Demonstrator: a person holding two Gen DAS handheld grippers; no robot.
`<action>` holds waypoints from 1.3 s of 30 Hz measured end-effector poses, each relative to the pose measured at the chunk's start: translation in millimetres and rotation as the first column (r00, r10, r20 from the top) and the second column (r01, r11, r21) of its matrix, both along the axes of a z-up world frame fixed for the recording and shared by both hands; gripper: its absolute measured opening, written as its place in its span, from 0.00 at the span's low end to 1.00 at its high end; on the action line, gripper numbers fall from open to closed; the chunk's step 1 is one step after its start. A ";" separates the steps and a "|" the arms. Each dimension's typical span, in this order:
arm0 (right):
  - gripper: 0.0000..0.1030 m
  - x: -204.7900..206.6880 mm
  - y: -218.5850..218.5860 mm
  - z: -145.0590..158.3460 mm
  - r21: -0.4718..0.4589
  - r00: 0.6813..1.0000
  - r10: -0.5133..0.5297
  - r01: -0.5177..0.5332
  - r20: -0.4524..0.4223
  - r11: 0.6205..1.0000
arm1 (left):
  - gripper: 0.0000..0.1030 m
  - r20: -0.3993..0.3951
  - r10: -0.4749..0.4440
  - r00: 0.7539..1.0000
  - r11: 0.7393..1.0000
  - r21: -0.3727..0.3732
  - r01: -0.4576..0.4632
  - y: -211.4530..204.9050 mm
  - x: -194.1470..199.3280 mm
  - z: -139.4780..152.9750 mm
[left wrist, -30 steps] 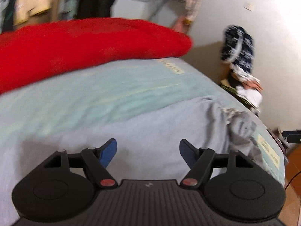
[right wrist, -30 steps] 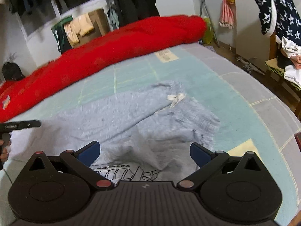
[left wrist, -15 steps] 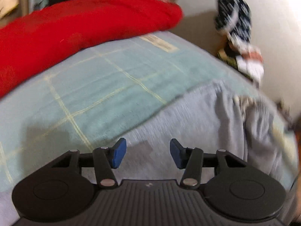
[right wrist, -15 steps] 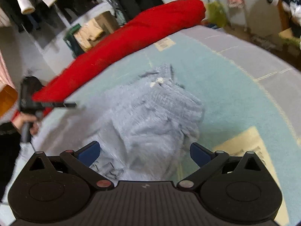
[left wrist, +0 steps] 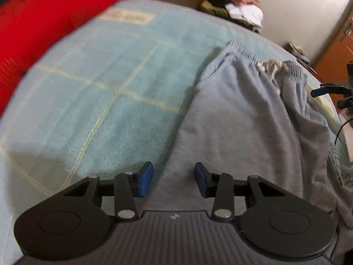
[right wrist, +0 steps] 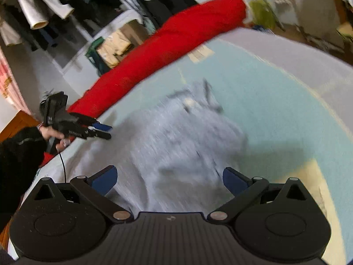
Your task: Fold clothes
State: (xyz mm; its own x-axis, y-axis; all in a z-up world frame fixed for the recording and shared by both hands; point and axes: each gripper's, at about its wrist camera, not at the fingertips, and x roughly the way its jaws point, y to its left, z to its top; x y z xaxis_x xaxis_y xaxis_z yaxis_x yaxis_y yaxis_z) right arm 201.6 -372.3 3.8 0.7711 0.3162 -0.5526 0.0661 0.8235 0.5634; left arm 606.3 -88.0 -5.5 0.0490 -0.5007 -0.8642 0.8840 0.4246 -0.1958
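Grey sweatpants (left wrist: 242,114) lie crumpled on the bed, elastic waistband and white drawstring (left wrist: 270,66) at the far end. My left gripper (left wrist: 173,182) points down at their left edge. Its jaws are closing, the cloth's edge lies below the gap, and the pads do not press on it. In the right wrist view the sweatpants (right wrist: 176,141) are blurred. My right gripper (right wrist: 169,180) hovers over their near part, wide open with nothing held. A hand holds the left gripper (right wrist: 103,131) at the left of that view; the right gripper's fingertip (left wrist: 320,91) shows at the left wrist view's right edge.
A pale teal blanket (left wrist: 106,84) with yellow lines covers the bed. A long red rolled quilt (right wrist: 167,50) lies along the far side. Hung clothes and boxes (right wrist: 114,46) stand behind it. A chair piled with clothes (left wrist: 238,6) stands by the wall.
My left gripper dropped toward the sweatpants' left edge and its jaws narrowed. The right gripper sank closer to the garment and swung, bringing the hand with the left gripper into its view.
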 end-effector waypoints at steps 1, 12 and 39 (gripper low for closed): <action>1.00 -5.0 -2.8 -6.3 0.010 1.000 -0.025 0.025 -0.016 1.000 | 0.39 -0.032 -0.007 0.999 1.000 -0.002 0.007 0.8 8.6 -4.5; 1.00 2.9 -10.8 -27.5 0.045 0.996 -0.079 0.081 -0.042 0.996 | 0.37 -0.266 -0.084 0.960 0.987 -0.153 0.044 15.0 18.0 -24.9; 1.00 13.6 -7.3 -36.7 -0.002 0.998 -0.060 0.060 0.031 0.998 | 0.17 0.086 0.060 0.994 0.996 -0.072 -0.054 3.2 3.6 12.7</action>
